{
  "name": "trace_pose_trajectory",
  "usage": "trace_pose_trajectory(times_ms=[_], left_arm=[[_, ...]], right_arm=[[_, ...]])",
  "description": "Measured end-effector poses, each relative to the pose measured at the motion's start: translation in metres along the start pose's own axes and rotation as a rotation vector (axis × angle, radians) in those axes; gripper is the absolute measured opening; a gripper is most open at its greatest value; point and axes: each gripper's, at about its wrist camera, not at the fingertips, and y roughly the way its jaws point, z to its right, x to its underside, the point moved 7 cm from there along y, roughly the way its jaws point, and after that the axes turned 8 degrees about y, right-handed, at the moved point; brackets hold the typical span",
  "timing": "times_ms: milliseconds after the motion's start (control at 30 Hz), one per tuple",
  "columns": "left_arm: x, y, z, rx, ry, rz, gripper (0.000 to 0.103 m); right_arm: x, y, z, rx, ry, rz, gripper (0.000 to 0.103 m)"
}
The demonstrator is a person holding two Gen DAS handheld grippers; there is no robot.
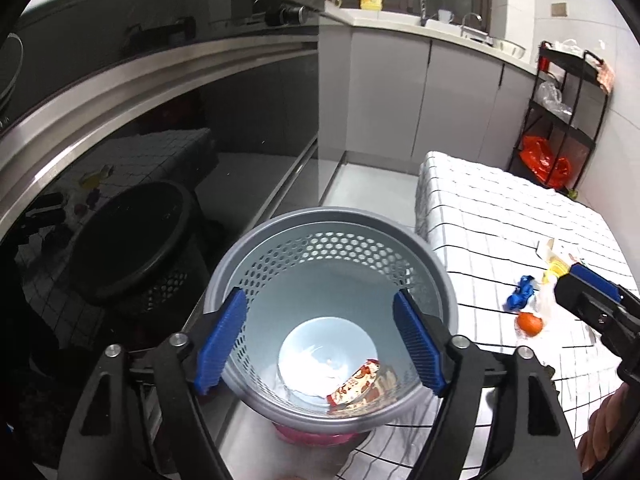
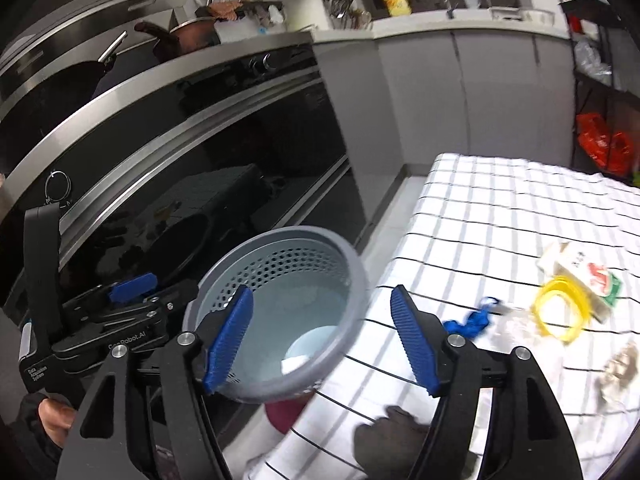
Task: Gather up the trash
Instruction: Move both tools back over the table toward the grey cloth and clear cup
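A grey perforated waste basket (image 1: 332,224) stands beside the checked table; a red snack wrapper (image 1: 360,386) lies in its bottom. My left gripper (image 1: 320,342) is open and empty, right above the basket mouth. My right gripper (image 2: 322,342) is open and empty, over the table edge next to the basket (image 2: 352,264). On the table lie a blue wrapper (image 2: 472,322), a yellow ring (image 2: 562,310), a small carton (image 2: 580,272), clear plastic (image 2: 510,326) and a crumpled scrap (image 2: 618,368). An orange piece (image 1: 529,324) shows in the left wrist view.
A dark glass oven front (image 2: 200,184) rises left of the basket. Grey cabinets (image 1: 420,100) and a black shelf rack (image 1: 568,112) with a red bag stand beyond the checked tablecloth (image 2: 500,208). A pink object (image 1: 316,436) sits under the basket.
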Motion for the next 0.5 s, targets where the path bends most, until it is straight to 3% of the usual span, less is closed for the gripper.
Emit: trace_pose_trajectory(times_ms=[200,500], left_arm=[[0.002,-0.021,0.024,0.010,0.047,0.057,0.084],[0.033,-0.042,0.086,0.140,0.097,0.046,0.089]], right_arm=[[0.017,-0.054,0.029,0.099,0.018,0.084,0.076],[0.067,-0.140,0.088,0.351,0.129,0.197,0.080]])
